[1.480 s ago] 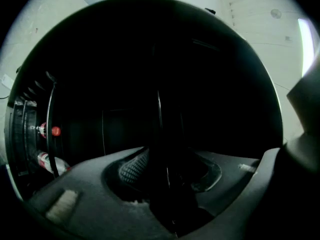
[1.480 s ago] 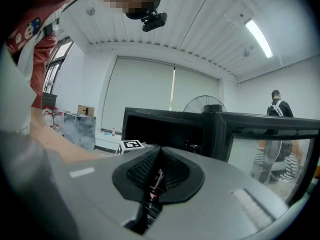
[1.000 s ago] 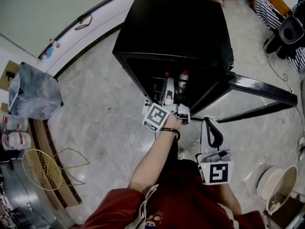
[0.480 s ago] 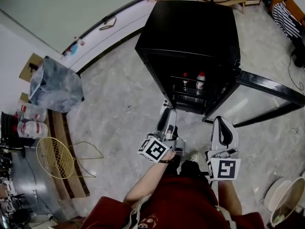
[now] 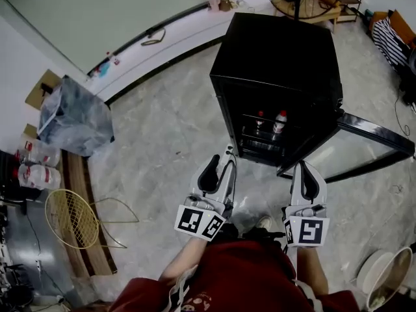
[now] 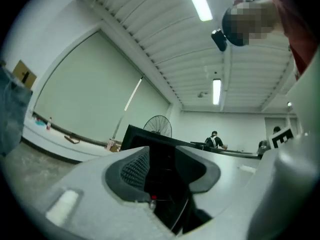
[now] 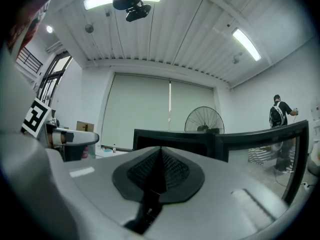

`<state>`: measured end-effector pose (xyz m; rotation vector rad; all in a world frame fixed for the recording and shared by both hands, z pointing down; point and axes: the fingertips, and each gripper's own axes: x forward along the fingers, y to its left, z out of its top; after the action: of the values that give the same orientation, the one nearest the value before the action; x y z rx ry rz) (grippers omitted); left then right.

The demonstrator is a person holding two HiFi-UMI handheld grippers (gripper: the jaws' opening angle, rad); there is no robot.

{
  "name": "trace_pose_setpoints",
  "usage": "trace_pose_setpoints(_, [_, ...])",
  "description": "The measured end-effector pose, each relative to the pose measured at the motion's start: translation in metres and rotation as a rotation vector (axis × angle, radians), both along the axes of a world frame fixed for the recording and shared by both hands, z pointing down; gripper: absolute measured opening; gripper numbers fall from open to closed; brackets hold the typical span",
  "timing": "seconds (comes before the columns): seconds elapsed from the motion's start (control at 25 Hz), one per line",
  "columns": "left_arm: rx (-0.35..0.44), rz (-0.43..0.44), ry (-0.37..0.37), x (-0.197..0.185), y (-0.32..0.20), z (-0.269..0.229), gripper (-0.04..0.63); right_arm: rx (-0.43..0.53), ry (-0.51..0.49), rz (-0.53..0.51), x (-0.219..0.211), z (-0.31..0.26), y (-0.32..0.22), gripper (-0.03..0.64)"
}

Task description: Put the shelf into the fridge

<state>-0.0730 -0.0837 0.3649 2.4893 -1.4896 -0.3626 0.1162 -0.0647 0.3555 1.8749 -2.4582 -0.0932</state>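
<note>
The black fridge [image 5: 279, 51] stands on the floor with its door [image 5: 370, 138] swung open to the right. Two red-capped bottles [image 5: 279, 119] stand inside, and the thin wire shelf [image 5: 259, 144] shows faintly below them. My left gripper [image 5: 220, 162] hovers in front of the opening, apart from the fridge. Its jaws have just been closing a little but stand open, with nothing between them [image 6: 167, 166]. My right gripper [image 5: 304, 169] is held beside it near the door's hinge side. Its pads meet and it is shut on nothing [image 7: 161, 161].
A grey bag [image 5: 75, 119] and packs of bottles [image 5: 32, 164] are at the left by a wooden strip, with a yellow wire guard [image 5: 68, 216] lying on it. A white bucket [image 5: 390, 275] sits at the lower right. A fan [image 7: 202, 121] and a person [image 7: 277, 114] are beyond the fridge.
My left gripper has pulled out of the fridge opening, come back toward the body, risen and rolled. The right gripper has barely shifted. The fridge now sits farther off in the head view.
</note>
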Motion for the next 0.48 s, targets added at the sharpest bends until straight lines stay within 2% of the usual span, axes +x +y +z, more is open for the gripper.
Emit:
trace_pose_setpoints(0.16, [0.076, -0.029, -0.169, -0.017, 0.002, -0.021, 0.152, 0.034, 0.014, 0.009, -0.013, -0.015, -0.005, 0.0])
trace_pose_setpoints(0.24, [0.085, -0.041, -0.218, -0.025, 0.003, -0.025, 0.126, 0.048, 0.021, 0.016, -0.017, -0.021, -0.005, 0.0])
trace_pose_setpoints(0.36, [0.093, -0.045, -0.246, -0.034, 0.002, -0.028, 0.102, 0.057, 0.025, 0.039, -0.018, -0.028, -0.003, 0.0])
trace_pose_setpoints(0.48, [0.106, -0.057, -0.24, -0.041, 0.003, -0.028, 0.054, 0.056, 0.023, 0.056, -0.018, -0.029, -0.003, 0.0])
